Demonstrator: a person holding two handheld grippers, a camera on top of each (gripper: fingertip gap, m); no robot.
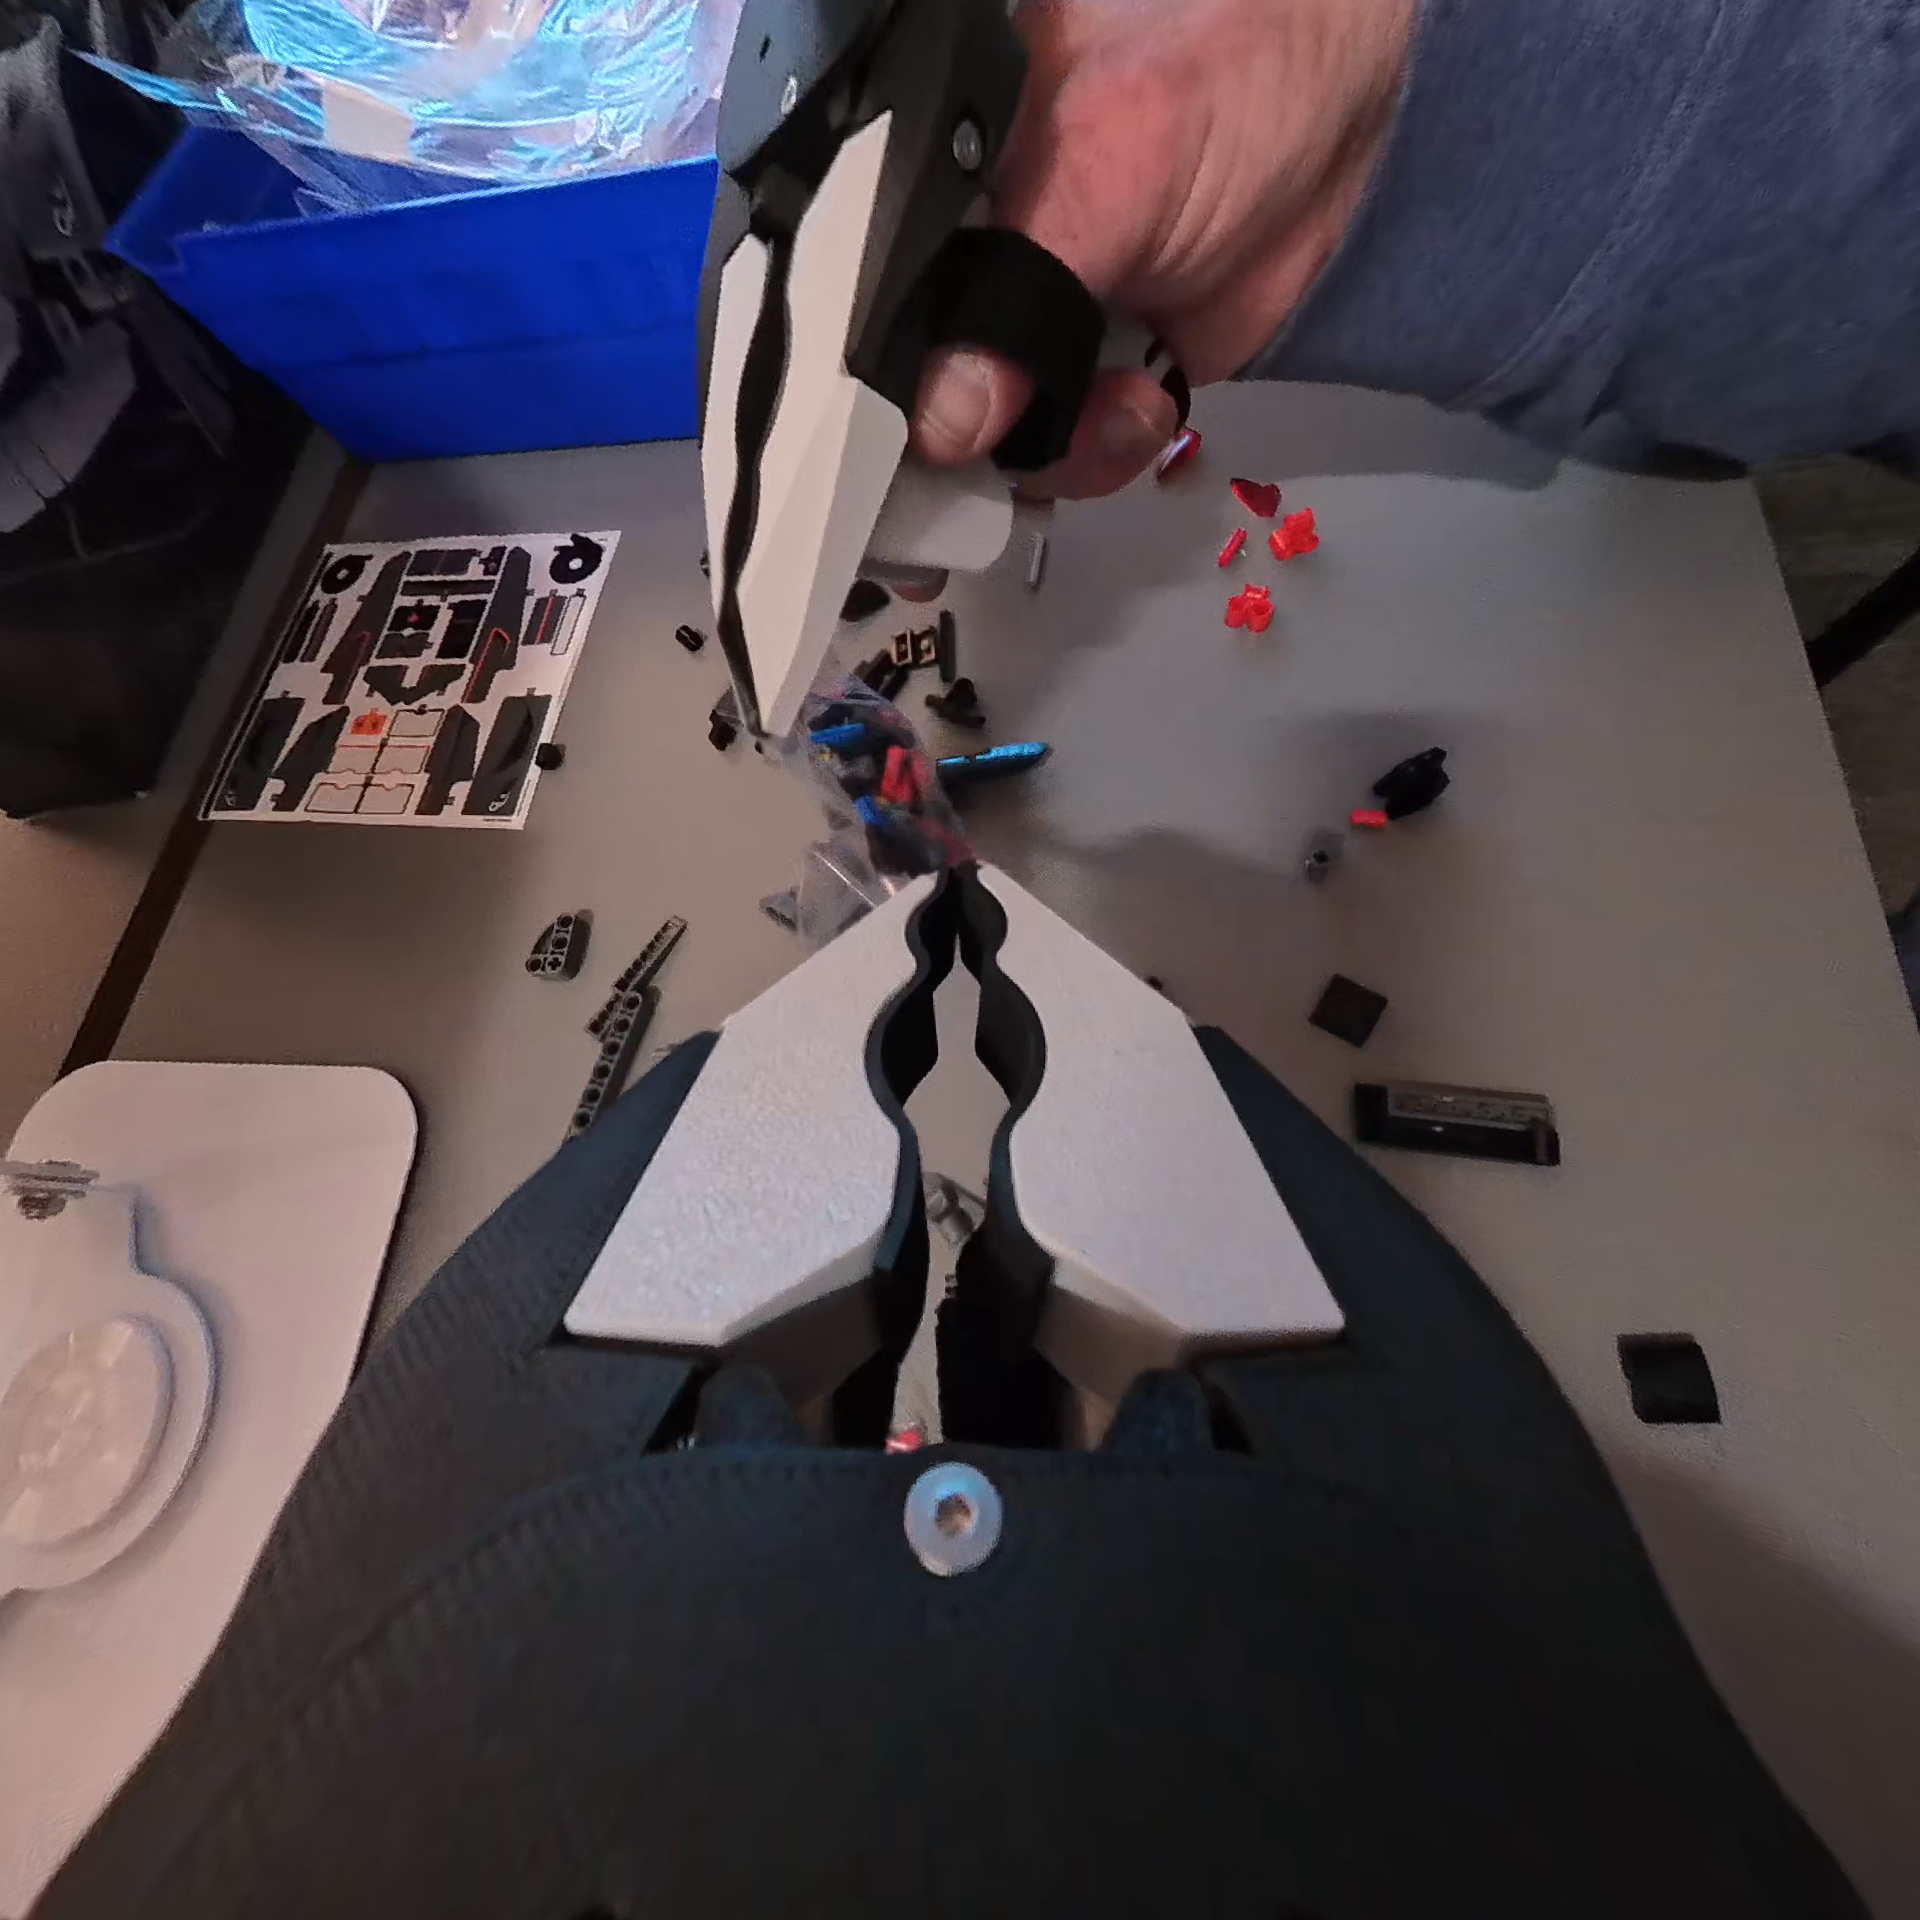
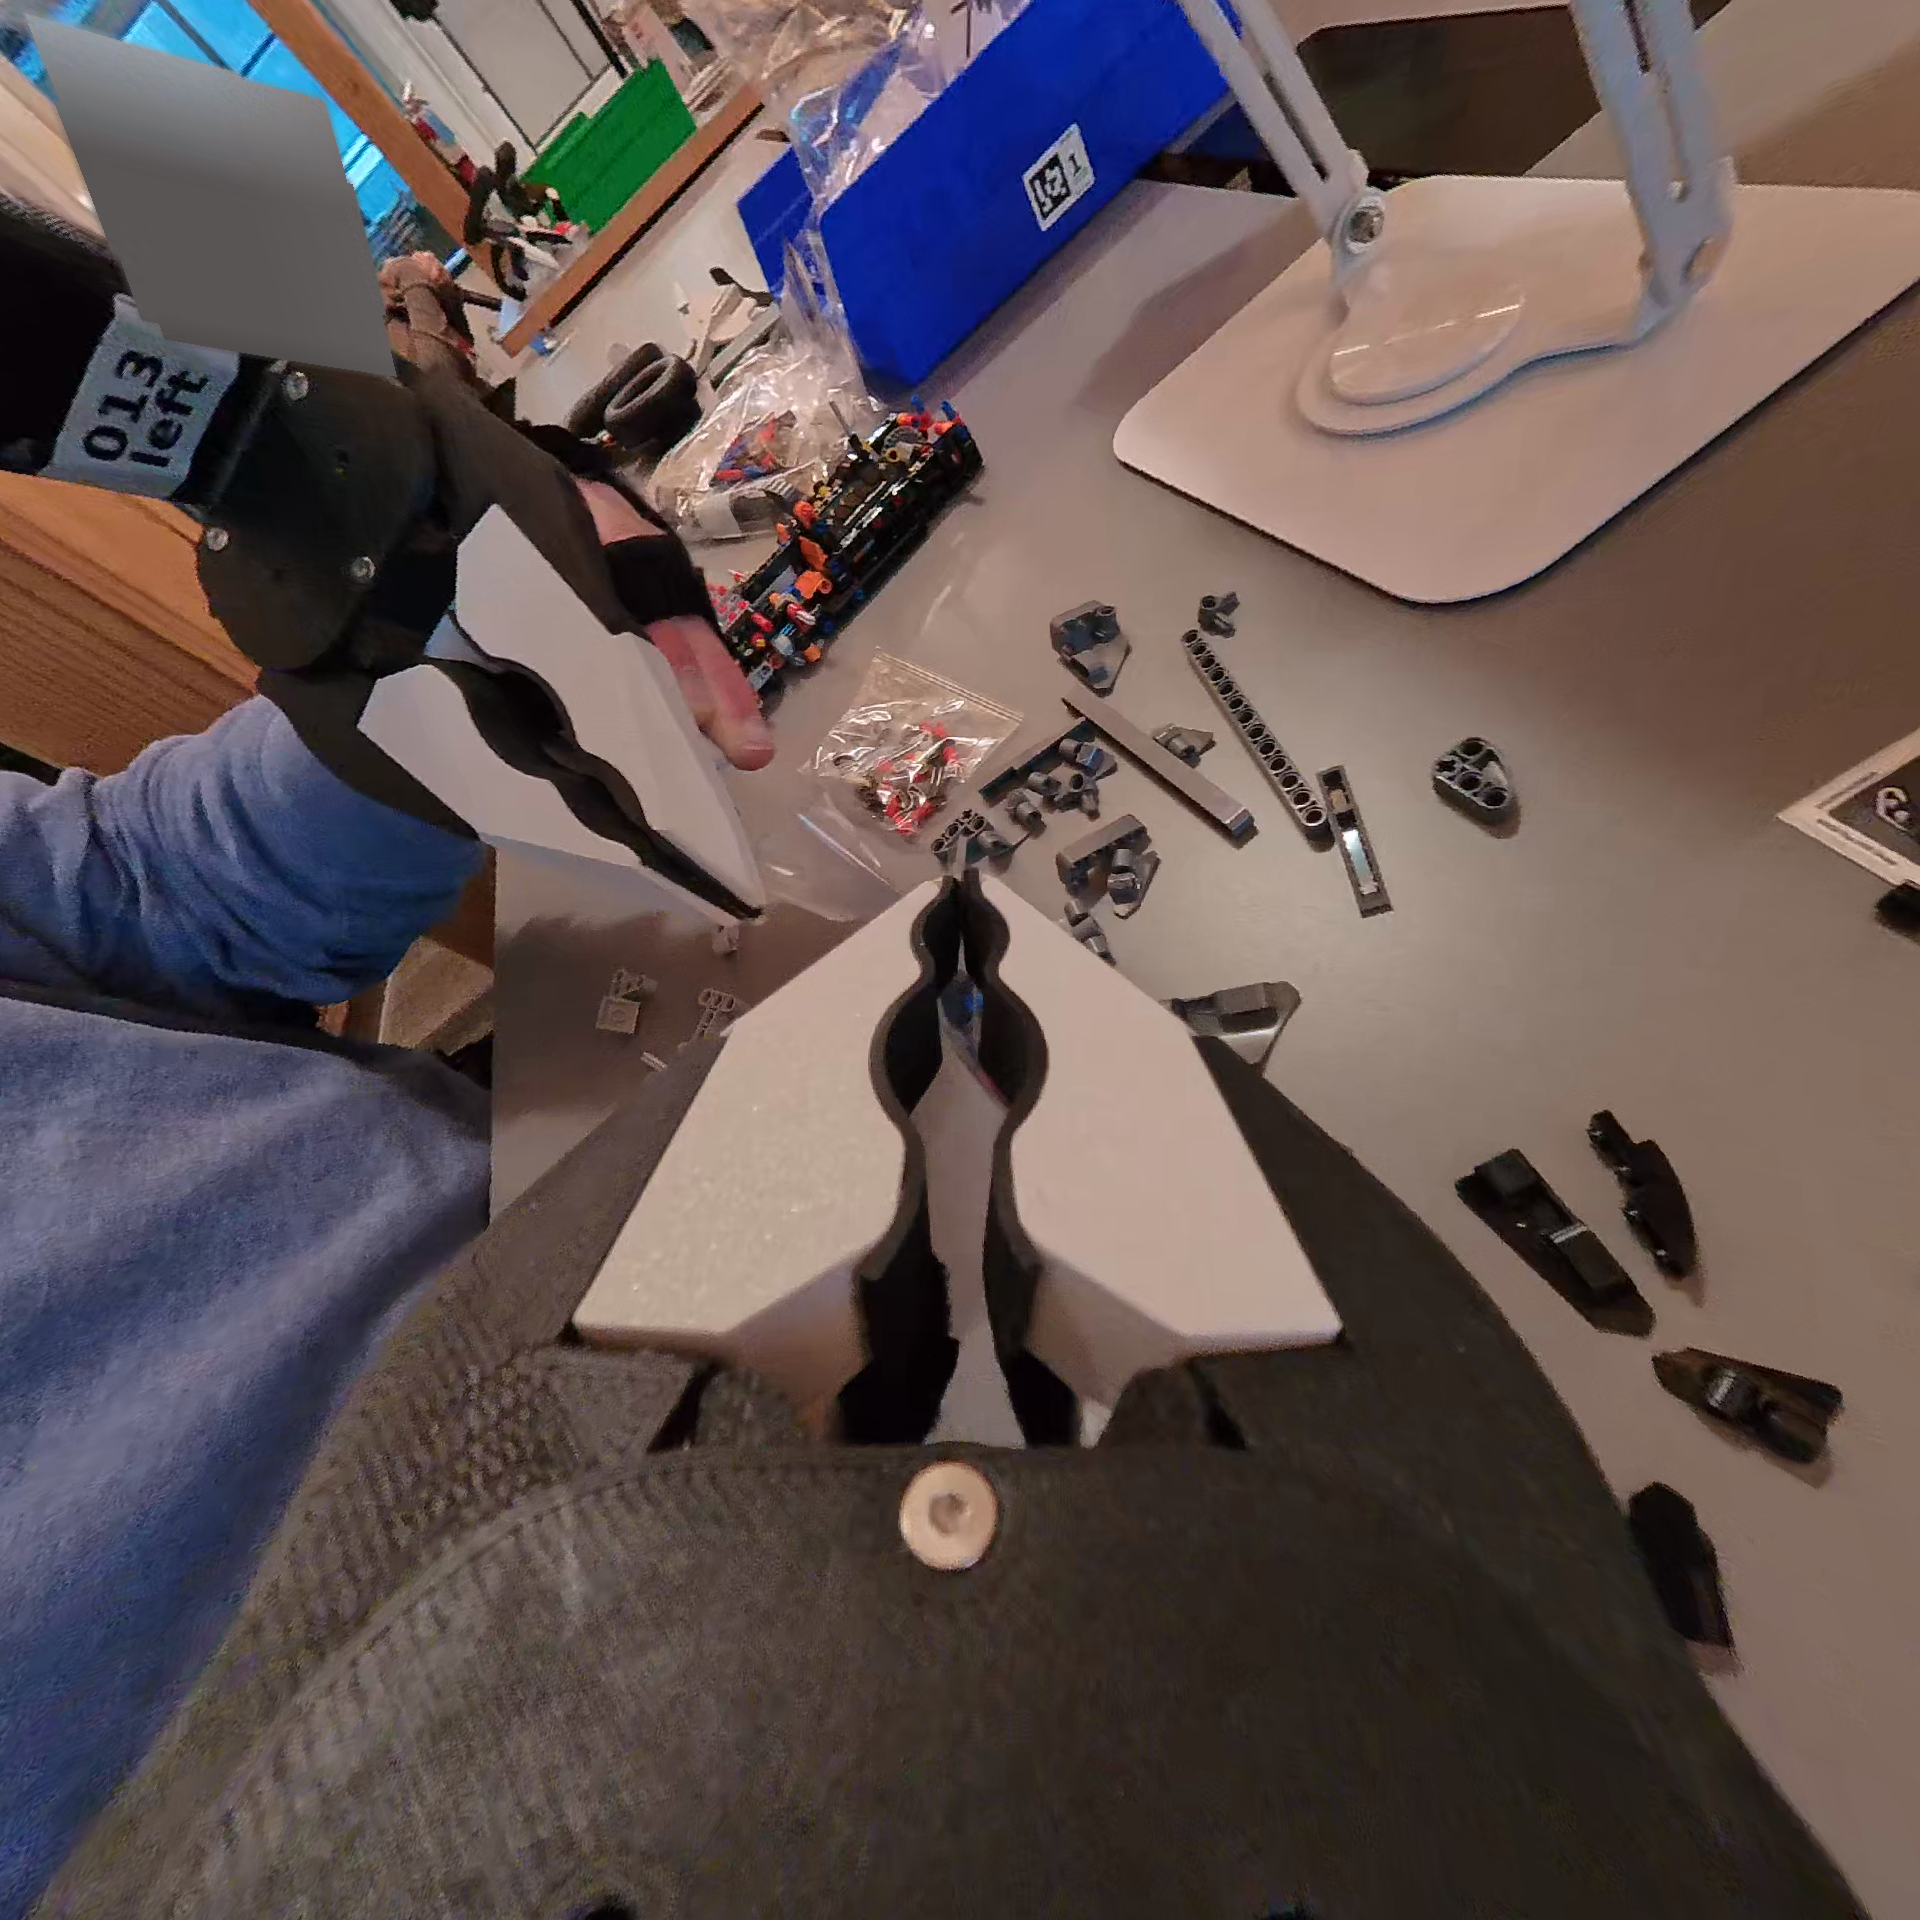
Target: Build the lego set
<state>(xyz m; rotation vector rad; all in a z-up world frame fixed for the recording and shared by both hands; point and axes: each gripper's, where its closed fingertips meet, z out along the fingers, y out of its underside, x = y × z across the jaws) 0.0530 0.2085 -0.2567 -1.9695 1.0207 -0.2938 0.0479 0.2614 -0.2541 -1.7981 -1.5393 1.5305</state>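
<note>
1. The sticker sheet (image 2: 1870, 821) is cut off by the right edge of the right wrist view.
2. The clear bag of small pieces (image 1: 883, 800) is partly hidden behind the left gripper's (image 1: 951, 883) fingertips; its contents are too small to tell apart.
3. The blue bin (image 1: 436, 301) runs behind the right gripper (image 1: 743, 717).
4. The black piece (image 2: 1683, 1579) is motion-blurred.

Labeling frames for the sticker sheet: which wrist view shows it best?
Left wrist view. The sticker sheet lies whole and flat on the table, left of the right gripper. The right wrist view catches only a corner of it at the frame's right edge.
</note>
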